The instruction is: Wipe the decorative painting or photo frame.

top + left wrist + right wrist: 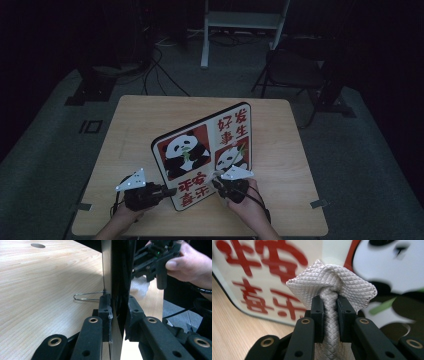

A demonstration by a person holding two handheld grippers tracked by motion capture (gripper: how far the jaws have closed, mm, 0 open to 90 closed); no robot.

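A panda board (pixel 202 150) with red characters stands tilted on the wooden tabletop (pixel 280 165), towards the 6 o'clock edge. The left hand-held gripper (pixel 167 191), at the board's 8 o'clock corner, is clamped on the board's edge; in the left gripper view that edge sits tight between its jaws, beside a wire stand (pixel 87 296). The right hand-held gripper (pixel 218 182), at the board's 5 o'clock side, pinches a bunched white cloth (pixel 332 287) against the printed face. No containers are in sight.
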